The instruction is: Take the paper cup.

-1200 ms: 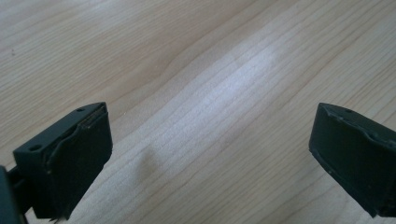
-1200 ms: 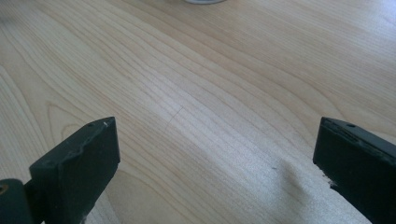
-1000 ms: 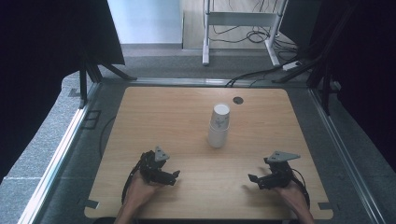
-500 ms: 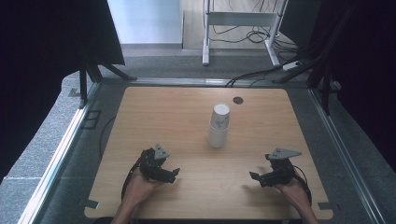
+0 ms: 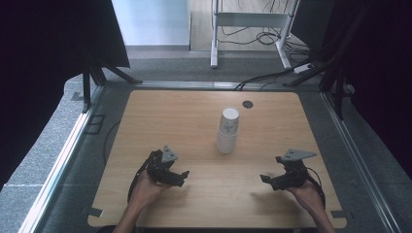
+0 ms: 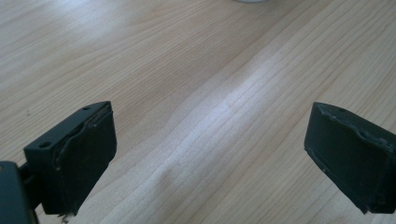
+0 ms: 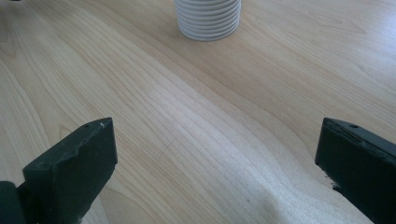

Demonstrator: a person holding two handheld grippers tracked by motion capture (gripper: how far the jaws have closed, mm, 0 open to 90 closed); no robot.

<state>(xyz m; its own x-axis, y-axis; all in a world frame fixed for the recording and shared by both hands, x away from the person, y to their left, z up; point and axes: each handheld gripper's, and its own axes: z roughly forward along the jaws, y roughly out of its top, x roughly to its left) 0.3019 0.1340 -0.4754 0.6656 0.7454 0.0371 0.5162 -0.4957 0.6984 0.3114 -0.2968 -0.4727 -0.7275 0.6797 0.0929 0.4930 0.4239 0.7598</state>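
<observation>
An upside-down stack of white paper cups (image 5: 227, 131) stands at the middle of the wooden table (image 5: 160, 121). My left gripper (image 5: 182, 177) rests low over the table's near left, pointing right, well short of the stack. Its jaws (image 6: 208, 140) stand wide apart over bare wood and have just been closing slightly, with nothing between them. My right gripper (image 5: 266, 180) is at the near right, pointing left, open and empty (image 7: 215, 149). Ahead of it is the base of the cup stack (image 7: 208, 18).
A small dark round hole (image 5: 248, 104) sits in the tabletop behind the cups. Black curtains (image 5: 48, 48) hang at both sides. A white metal frame (image 5: 248, 19) and cables (image 5: 272, 77) lie on the floor beyond the far edge.
</observation>
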